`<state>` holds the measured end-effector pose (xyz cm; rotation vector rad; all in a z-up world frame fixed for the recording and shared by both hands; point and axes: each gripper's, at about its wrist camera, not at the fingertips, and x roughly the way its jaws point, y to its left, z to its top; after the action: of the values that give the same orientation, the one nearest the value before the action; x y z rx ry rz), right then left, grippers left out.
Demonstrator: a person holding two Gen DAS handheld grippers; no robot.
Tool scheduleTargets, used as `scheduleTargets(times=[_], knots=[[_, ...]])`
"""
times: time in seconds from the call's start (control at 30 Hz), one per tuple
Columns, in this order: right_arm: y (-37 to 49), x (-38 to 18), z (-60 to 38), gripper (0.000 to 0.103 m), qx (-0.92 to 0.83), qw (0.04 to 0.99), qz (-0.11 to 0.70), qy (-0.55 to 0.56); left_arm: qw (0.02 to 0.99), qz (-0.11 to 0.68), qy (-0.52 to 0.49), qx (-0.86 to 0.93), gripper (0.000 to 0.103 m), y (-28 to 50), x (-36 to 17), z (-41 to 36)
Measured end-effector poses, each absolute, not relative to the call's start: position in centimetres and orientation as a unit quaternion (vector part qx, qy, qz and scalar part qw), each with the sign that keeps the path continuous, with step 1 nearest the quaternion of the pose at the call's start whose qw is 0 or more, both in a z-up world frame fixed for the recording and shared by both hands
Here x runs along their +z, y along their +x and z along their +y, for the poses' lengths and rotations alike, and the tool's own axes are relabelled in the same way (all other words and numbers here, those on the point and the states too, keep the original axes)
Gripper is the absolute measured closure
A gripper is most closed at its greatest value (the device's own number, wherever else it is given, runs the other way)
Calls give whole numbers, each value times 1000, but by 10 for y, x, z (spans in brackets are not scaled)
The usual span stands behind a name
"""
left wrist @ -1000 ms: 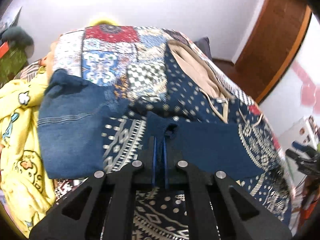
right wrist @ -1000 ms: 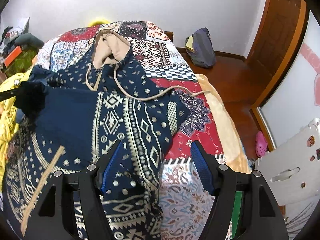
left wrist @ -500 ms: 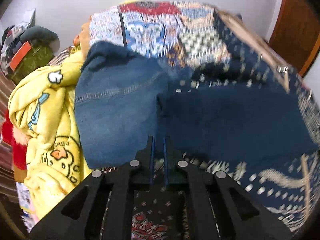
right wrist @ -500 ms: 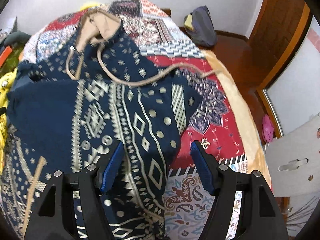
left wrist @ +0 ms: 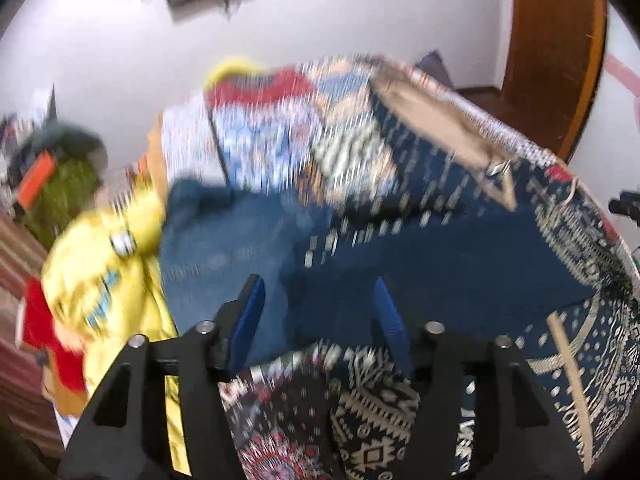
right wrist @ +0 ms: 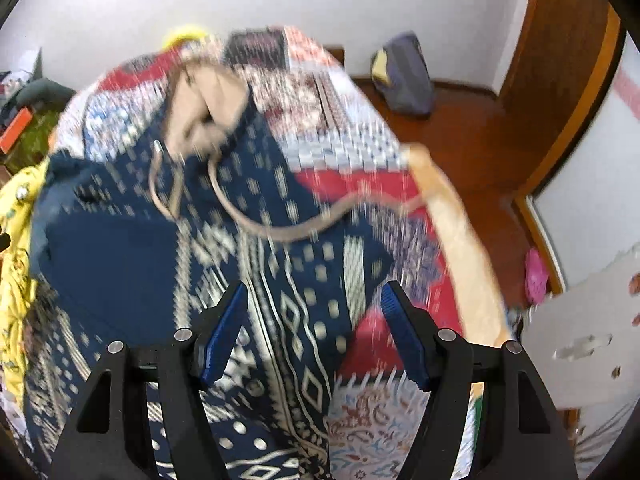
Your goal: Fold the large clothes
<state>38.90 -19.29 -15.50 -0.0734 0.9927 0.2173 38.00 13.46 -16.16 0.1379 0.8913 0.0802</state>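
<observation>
Letting go here: left gripper [left wrist: 320,304] has just been opening, nothing pinched, leaving the folded-over sleeve [left wrist: 460,264] lying across the navy hoodie [right wrist: 256,264] on the bed; right gripper [right wrist: 314,328] is hovering open too.

clothes pile [left wrist: 108,280] crowding left, floor [right wrist: 460,136] open right

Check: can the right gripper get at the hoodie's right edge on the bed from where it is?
Probably yes. The right gripper is open and empty, the navy patterned hoodie lies flat just beyond it, and nothing covers that edge.
</observation>
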Motion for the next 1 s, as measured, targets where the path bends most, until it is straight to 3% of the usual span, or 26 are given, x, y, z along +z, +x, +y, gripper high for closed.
scheduleTargets(times=[0.2,0.37,0.43,0.6,1.0], knots=[[413,-104,-174,37,116,902,413,-34,922,380,70,7,32,409,-110,104],[435,-87,-156,36,131,917,376,-31,927,371,51,-25,18,444,-93,82],[448,-89,-149,33,132,918,372,-29,927,370,46,-36,18,461,-95,75],[484,-115,-133,31,143,908,393,-18,916,397,32,-42,18,514,-121,65],[583,-232,-101,31,161,830,534,24,861,504,-50,-47,18,623,-238,60]])
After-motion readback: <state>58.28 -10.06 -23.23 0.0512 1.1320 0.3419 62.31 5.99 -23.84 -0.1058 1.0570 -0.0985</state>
